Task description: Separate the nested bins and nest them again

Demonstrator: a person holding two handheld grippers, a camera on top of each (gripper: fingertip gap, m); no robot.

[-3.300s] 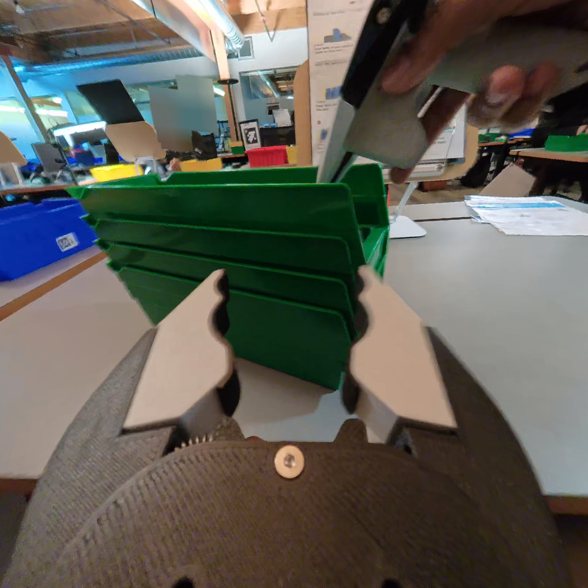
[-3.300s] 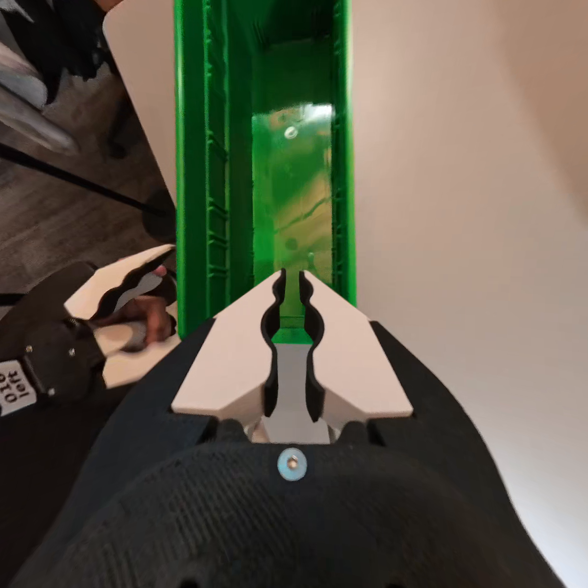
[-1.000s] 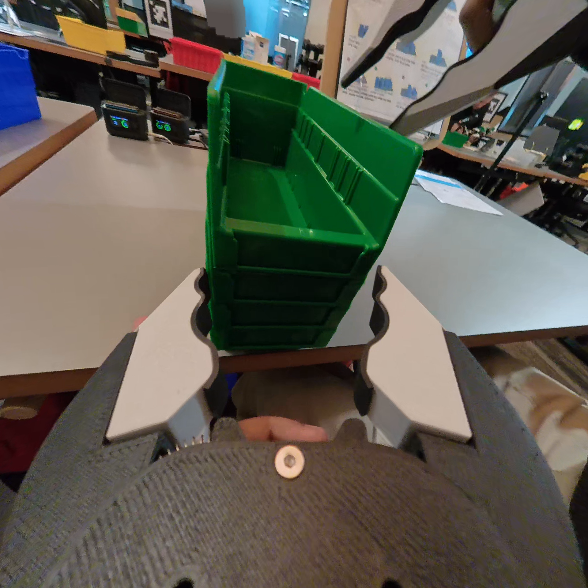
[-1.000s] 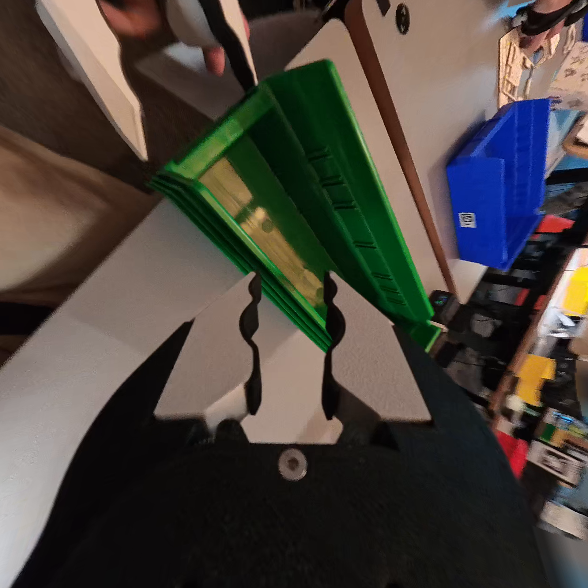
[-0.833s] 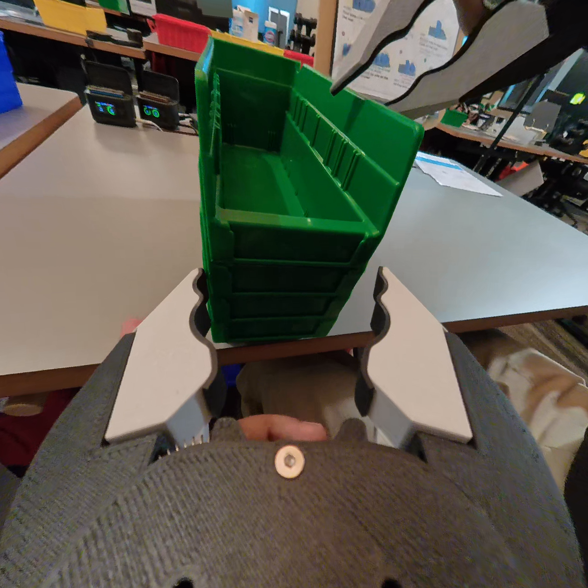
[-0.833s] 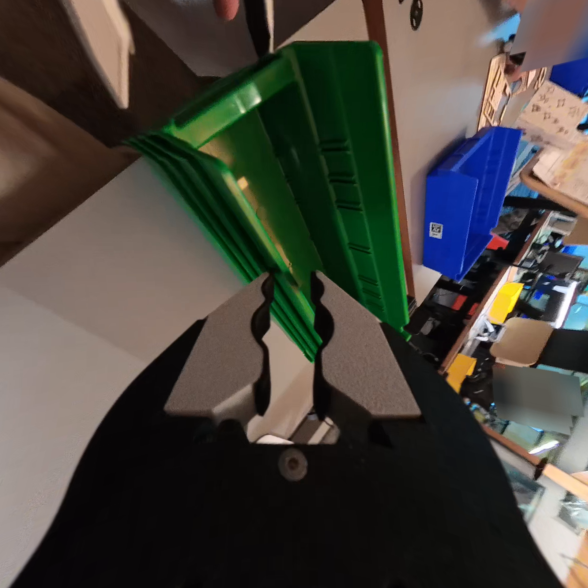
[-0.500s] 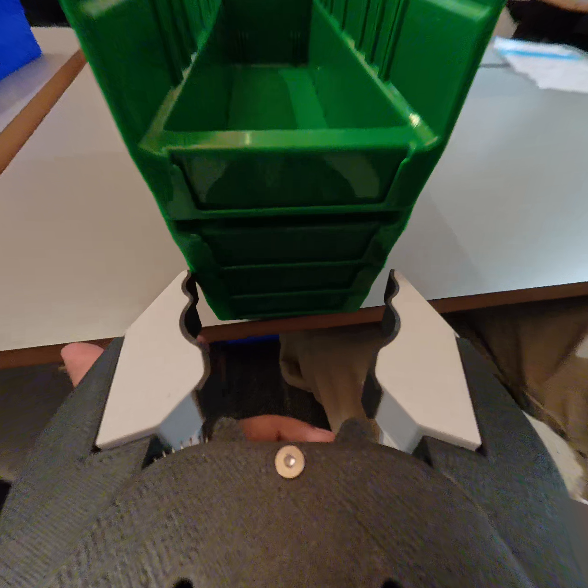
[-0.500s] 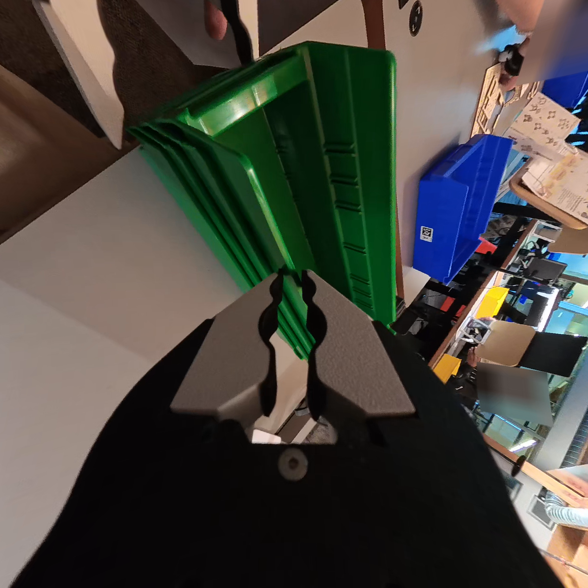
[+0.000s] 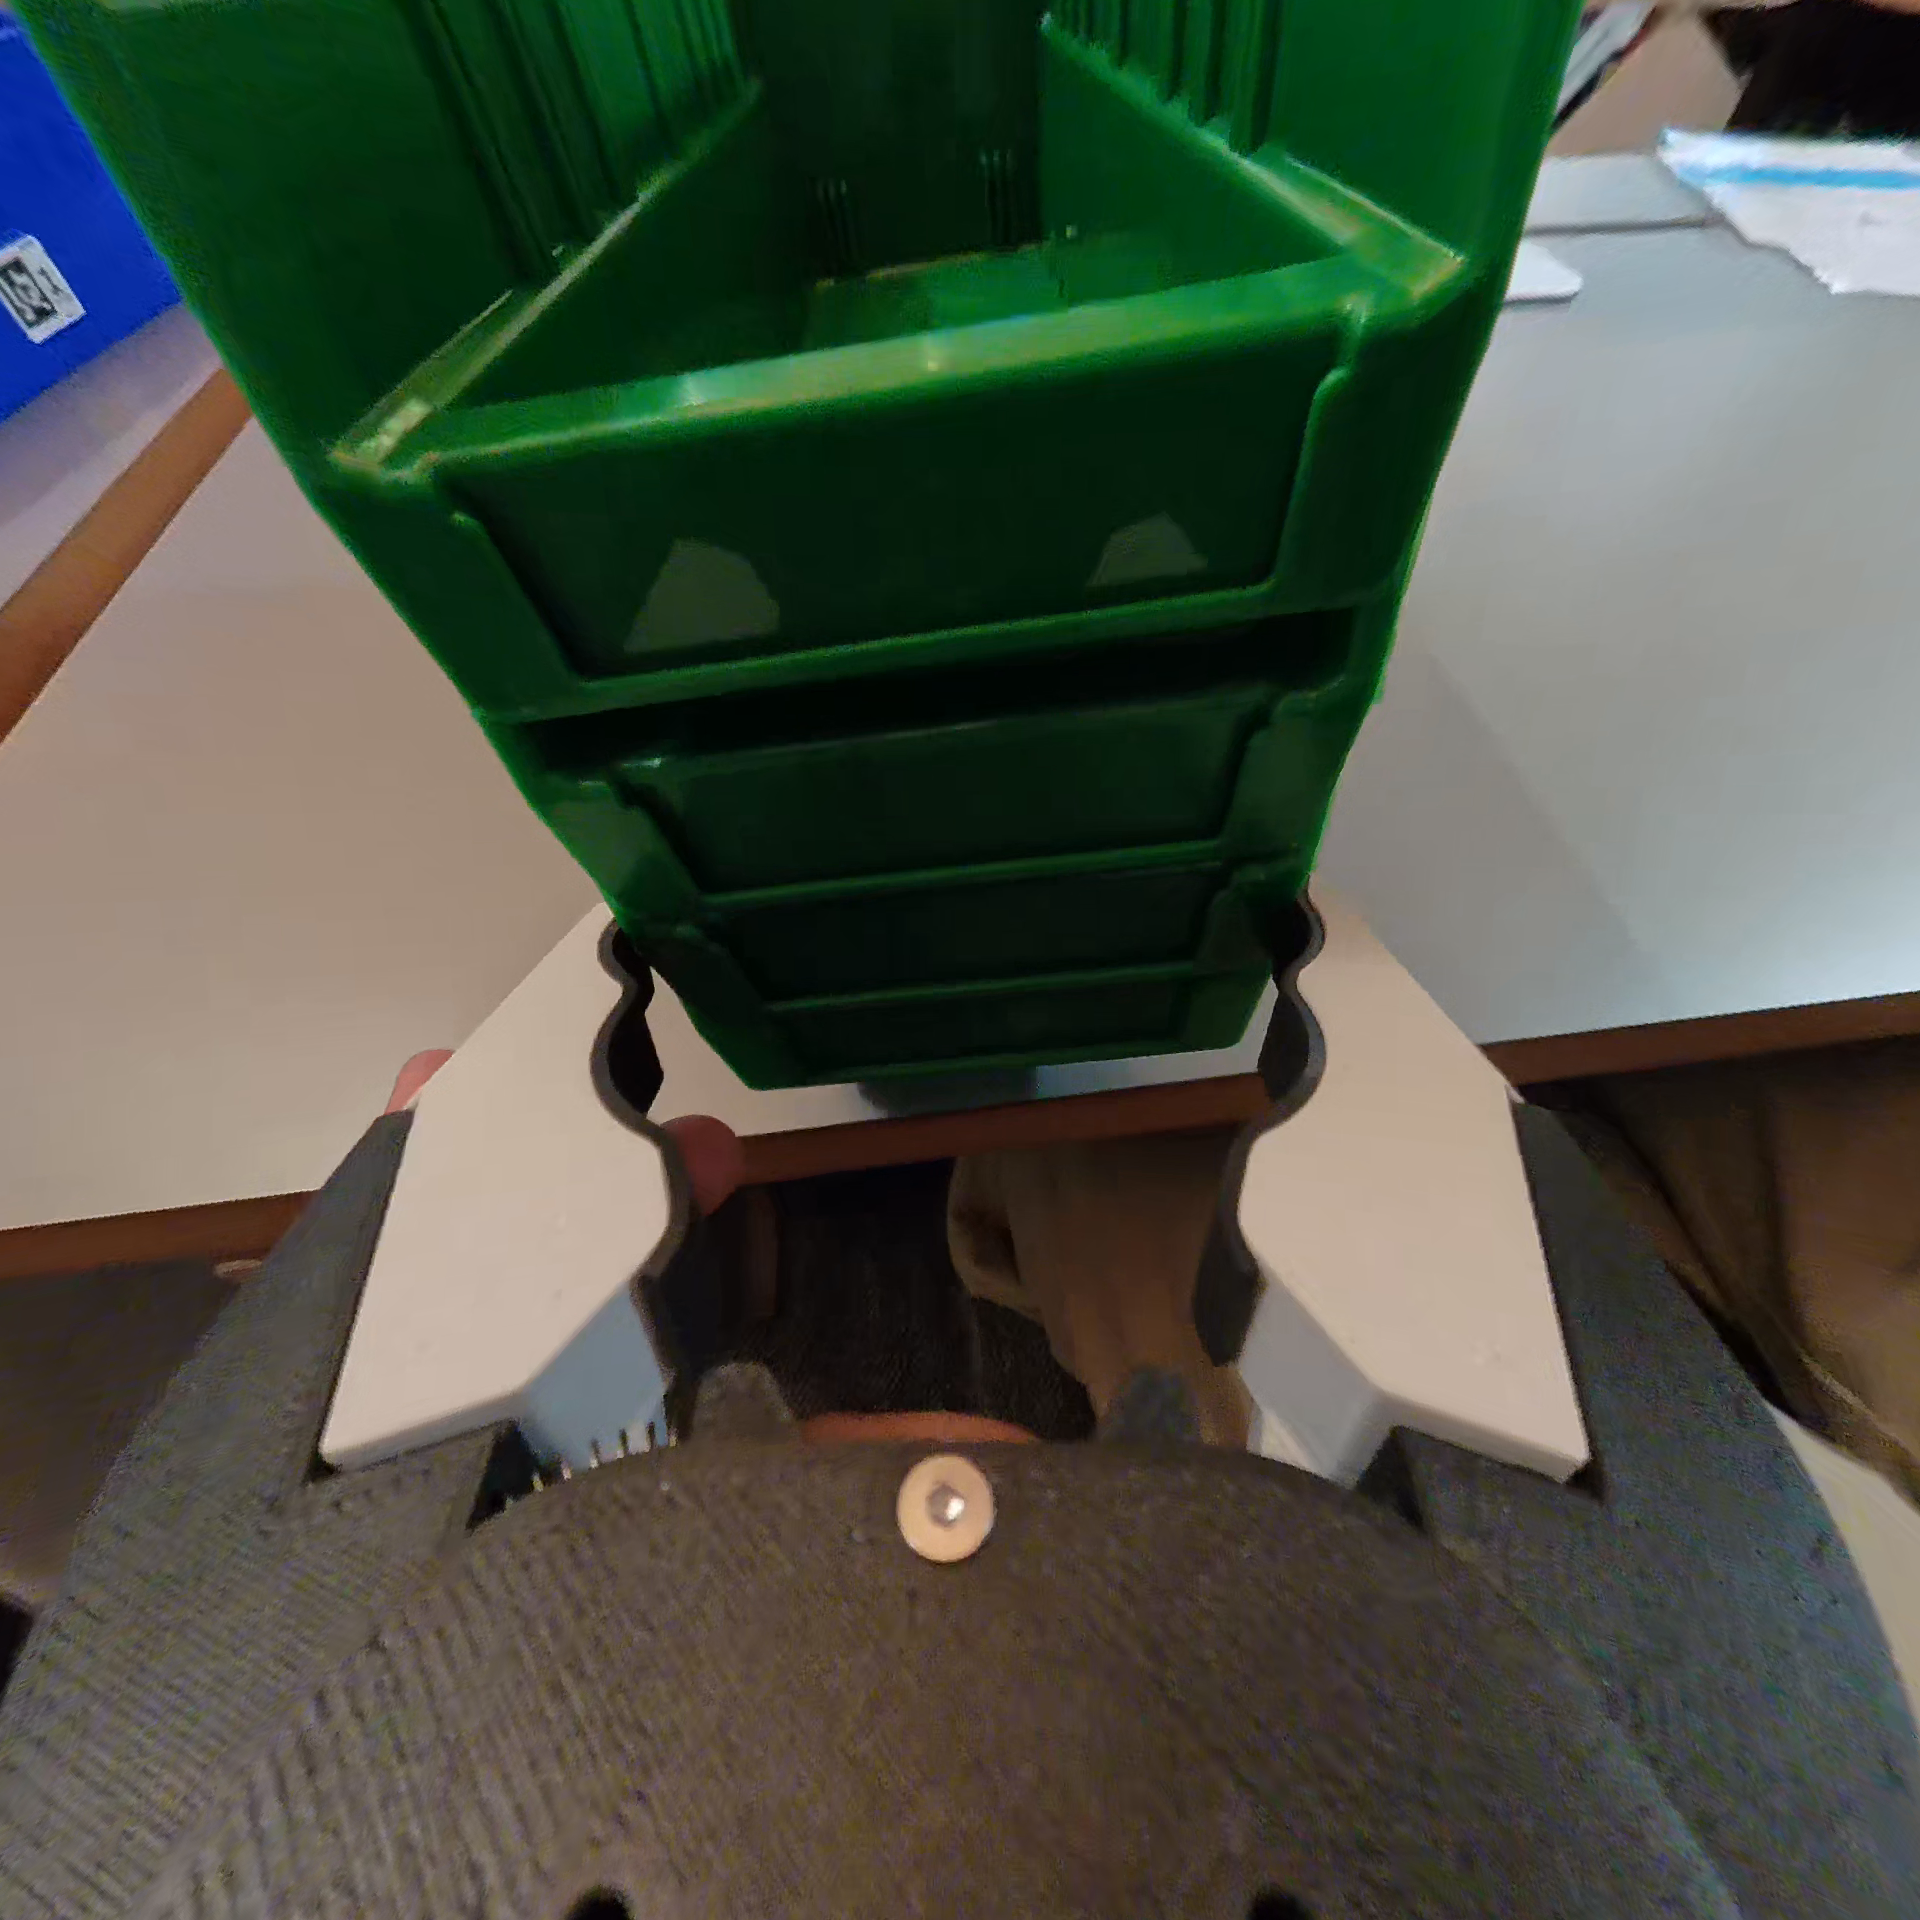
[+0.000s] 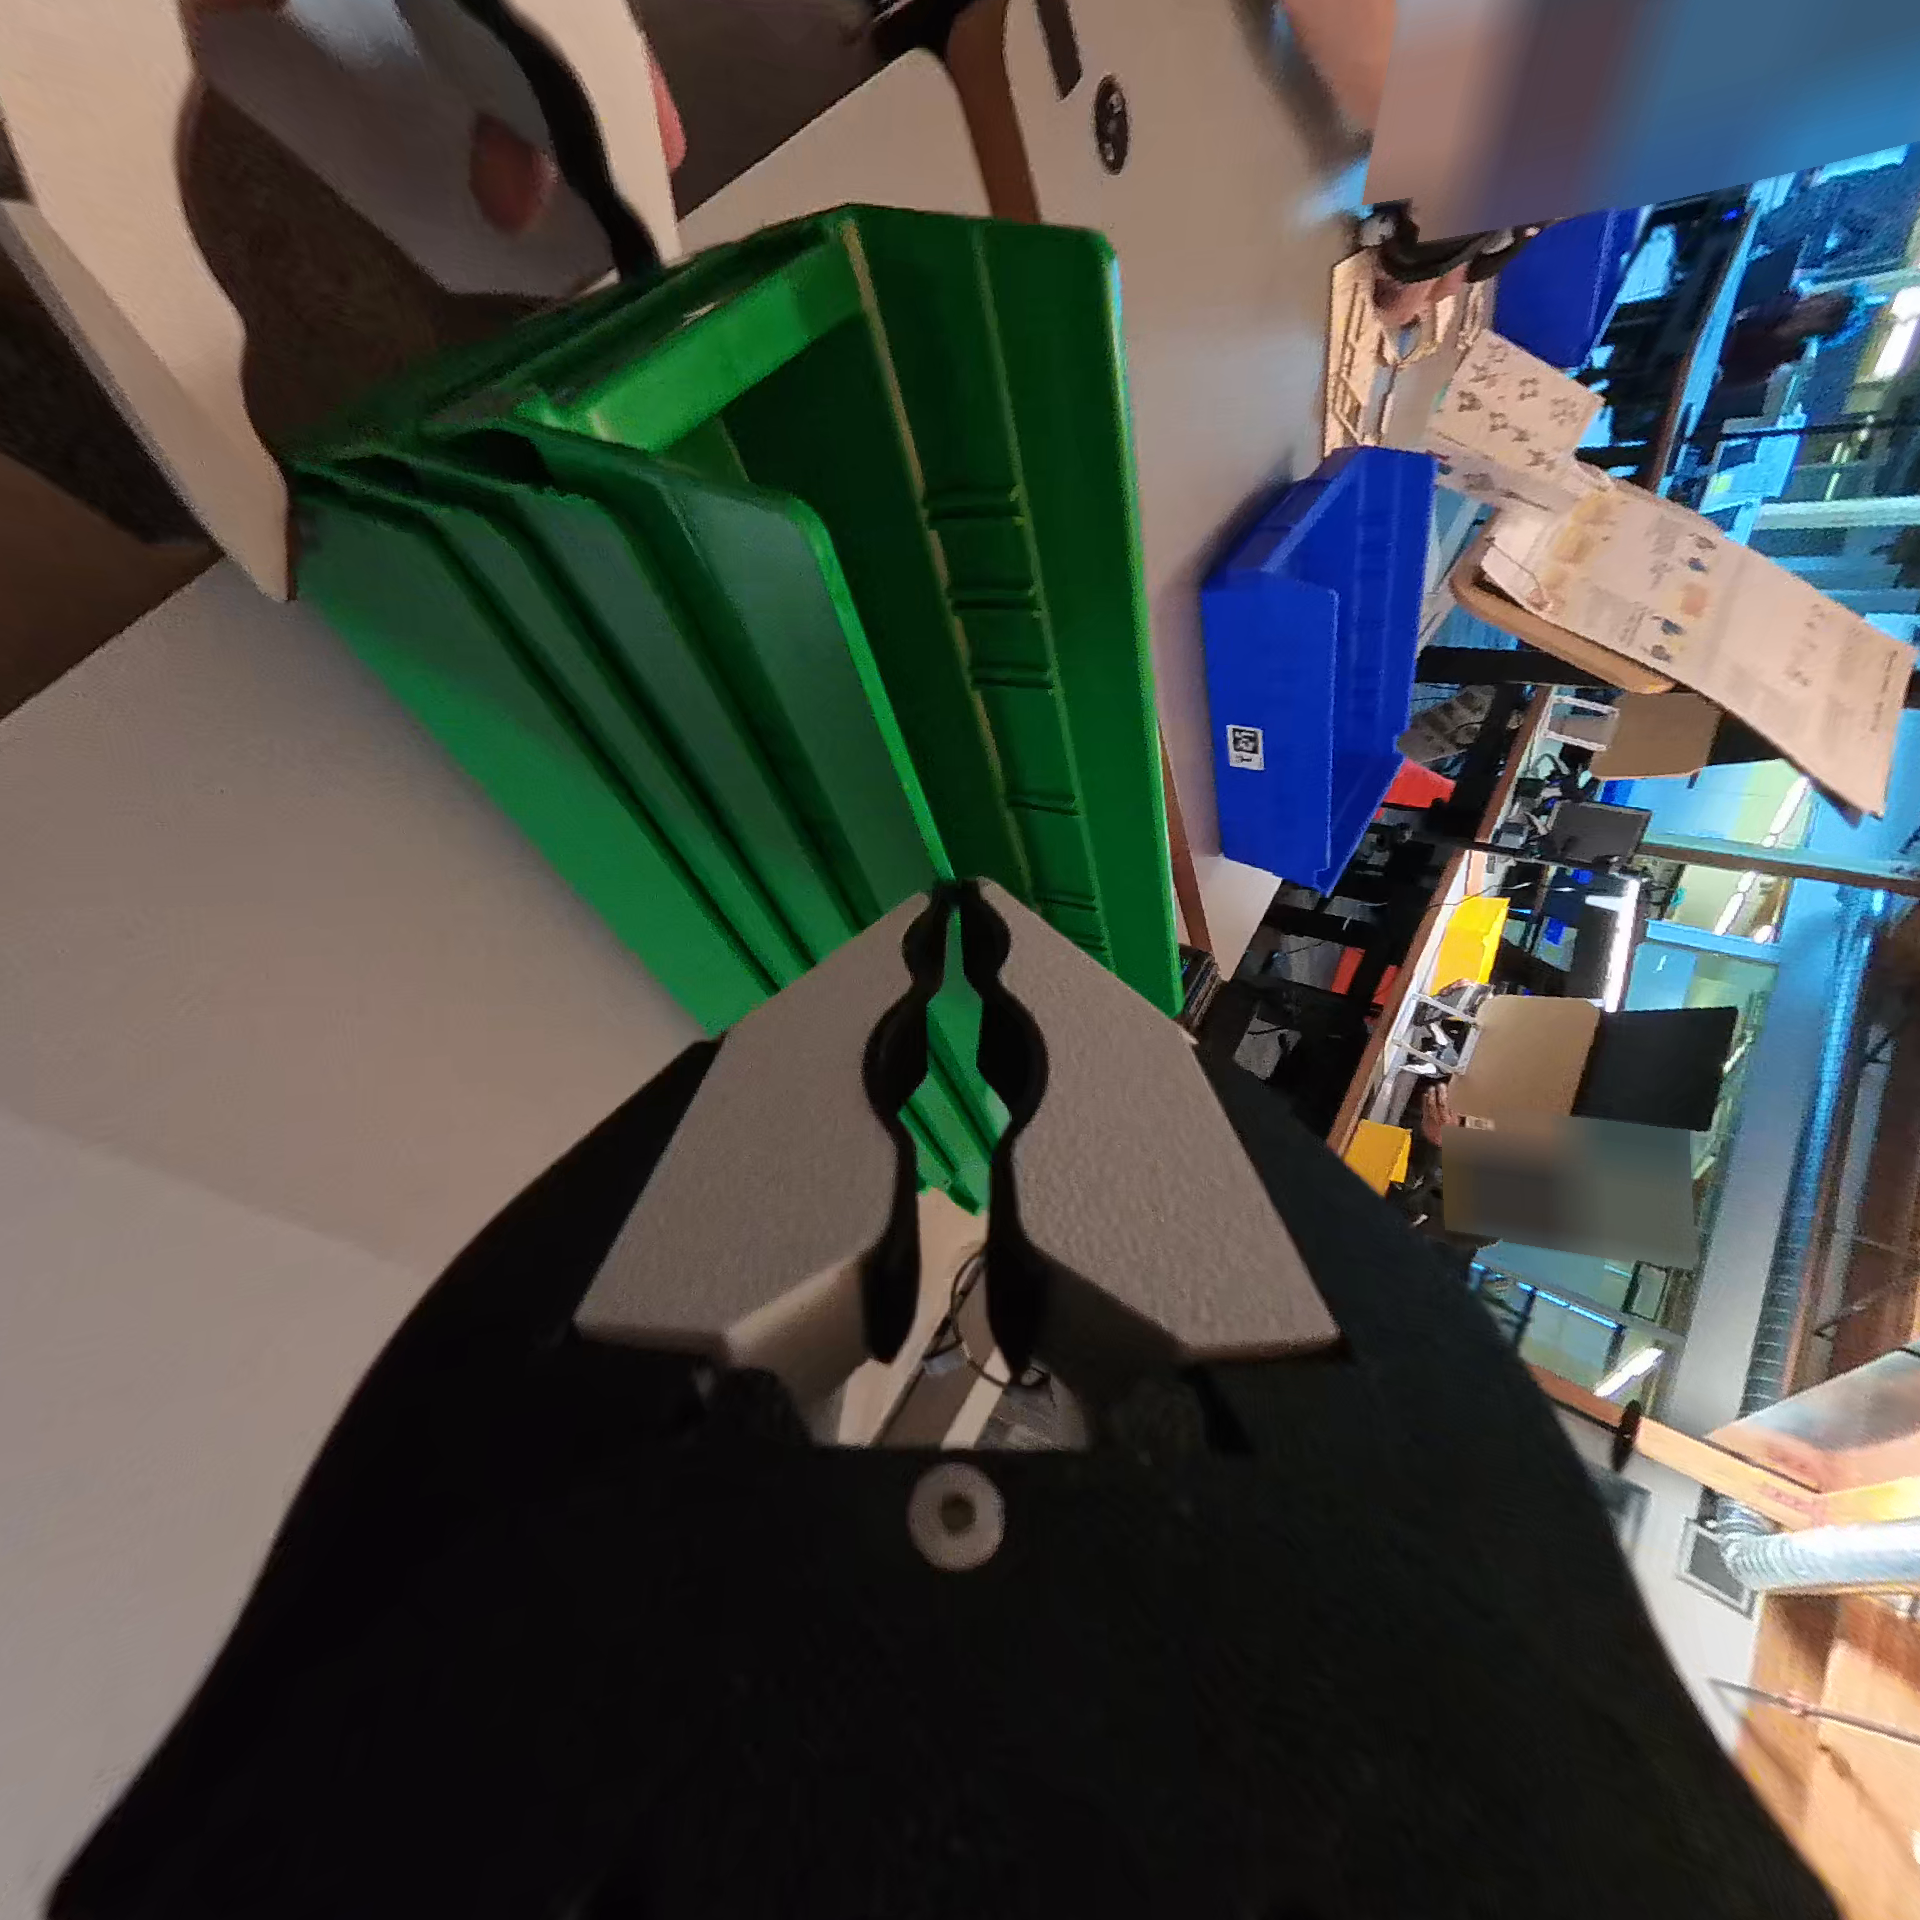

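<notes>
At the table [image 9: 312,831] edge, four nested green bins [image 9: 935,582]; left gripper [image 9: 956,945] spread wide around the lowest, right gripper [image 10: 961,899] pinching a side wall.

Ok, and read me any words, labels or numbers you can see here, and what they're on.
White sticker on the blue bin: a code pattern, too blurred to read.
Printed sheets in the background: too small to read.
Papers on the table: blurred.
Green bins: no writing shows.
</notes>
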